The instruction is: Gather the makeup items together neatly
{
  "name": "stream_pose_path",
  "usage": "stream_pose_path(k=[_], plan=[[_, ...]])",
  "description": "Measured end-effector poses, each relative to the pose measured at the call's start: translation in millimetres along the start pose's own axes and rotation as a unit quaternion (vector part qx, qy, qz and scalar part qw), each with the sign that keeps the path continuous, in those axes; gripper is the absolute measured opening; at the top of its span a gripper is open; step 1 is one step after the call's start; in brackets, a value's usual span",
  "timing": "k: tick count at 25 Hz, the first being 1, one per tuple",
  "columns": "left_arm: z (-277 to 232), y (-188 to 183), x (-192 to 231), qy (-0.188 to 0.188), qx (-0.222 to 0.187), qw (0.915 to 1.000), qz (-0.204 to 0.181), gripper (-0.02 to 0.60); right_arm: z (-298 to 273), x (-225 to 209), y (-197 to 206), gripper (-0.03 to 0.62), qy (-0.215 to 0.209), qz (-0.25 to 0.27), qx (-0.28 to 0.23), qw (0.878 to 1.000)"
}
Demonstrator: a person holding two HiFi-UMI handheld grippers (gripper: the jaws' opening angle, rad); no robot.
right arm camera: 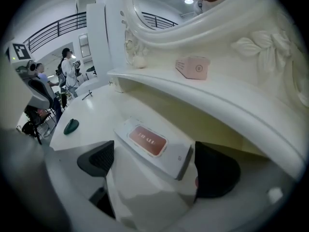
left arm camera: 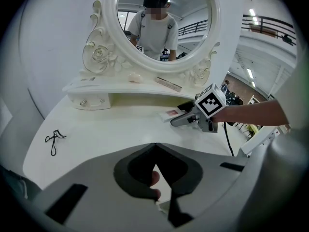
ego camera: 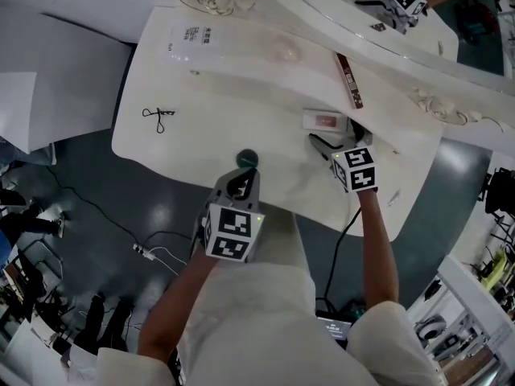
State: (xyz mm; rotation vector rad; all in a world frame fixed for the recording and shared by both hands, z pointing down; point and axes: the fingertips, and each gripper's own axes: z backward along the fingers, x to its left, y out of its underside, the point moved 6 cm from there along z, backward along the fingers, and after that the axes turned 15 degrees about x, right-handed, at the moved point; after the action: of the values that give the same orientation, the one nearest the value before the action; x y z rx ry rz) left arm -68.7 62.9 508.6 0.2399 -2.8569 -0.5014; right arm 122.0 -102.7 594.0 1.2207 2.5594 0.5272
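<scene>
So far little is gathered: curler (ego camera: 159,119), green item (ego camera: 247,158) and box (right arm camera: 147,141) lie apart. Right gripper (right arm camera: 154,166) straddles the box, jaws wide, seemingly not pressing. Left gripper (left arm camera: 155,146) is clenched, empty.

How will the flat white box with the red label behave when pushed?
The white box looks flat and stiff, so it probably slides, not rolls. Likely light; the glossy tabletop may let it twist if pushed off-centre.

White vanity table (ego camera: 211,95) w/ carved oval mirror (left arm camera: 193,18), small drawer (left arm camera: 90,101); cables (ego camera: 153,253) on grey floor (ego camera: 80,191).
</scene>
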Motion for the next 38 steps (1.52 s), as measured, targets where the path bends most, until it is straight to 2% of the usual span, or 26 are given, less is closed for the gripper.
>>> stream_pose_path(k=[8,14,21,26,28,30,32,33,38], plan=[[-1.4,-2.4,-5.6,0.004,0.001,1.0000,-0.002,0.009,5.6,7.6,5.5,0.485,-0.019,0.039,0.023,0.999],[0.2,-0.6,-7.5,0.004,-0.002,1.0000,-0.003,0.009,9.1,30.9,13.5,0.482,-0.044,0.074,0.040,0.995],[3.5,5.4,-5.9,0.002,-0.004,1.0000,0.000,0.009,14.7,36.3,8.5,0.482,-0.035,0.078,0.017,0.996],[4.9,9.7,-2.1,0.000,-0.004,1.0000,0.002,0.009,10.5,37.7,-0.3,0.478,-0.041,0.108,0.020,0.993],[5.7,10.3,-1.0,0.001,-0.004,1.0000,0.004,0.009,8.4,36.3,-2.9,0.440,-0.035,0.109,0.025,0.993],[6.1,10.7,0.1,0.002,-0.003,1.0000,0.006,0.009,7.9,34.6,-4.5,0.344,-0.023,0.112,0.031,0.993],[6.9,11.4,1.5,0.002,-0.004,1.0000,0.007,0.009,8.4,35.6,-5.6,0.275,-0.018,0.117,0.033,0.992],[7.5,11.6,2.1,0.001,-0.004,1.0000,0.008,0.009,8.6,36.7,-5.8,0.257,-0.017,0.119,0.034,0.992],[9.2,11.3,4.6,0.000,-0.005,0.9999,0.009,0.009,9.5,38.1,-6.1,0.249,-0.017,0.119,0.040,0.992]])
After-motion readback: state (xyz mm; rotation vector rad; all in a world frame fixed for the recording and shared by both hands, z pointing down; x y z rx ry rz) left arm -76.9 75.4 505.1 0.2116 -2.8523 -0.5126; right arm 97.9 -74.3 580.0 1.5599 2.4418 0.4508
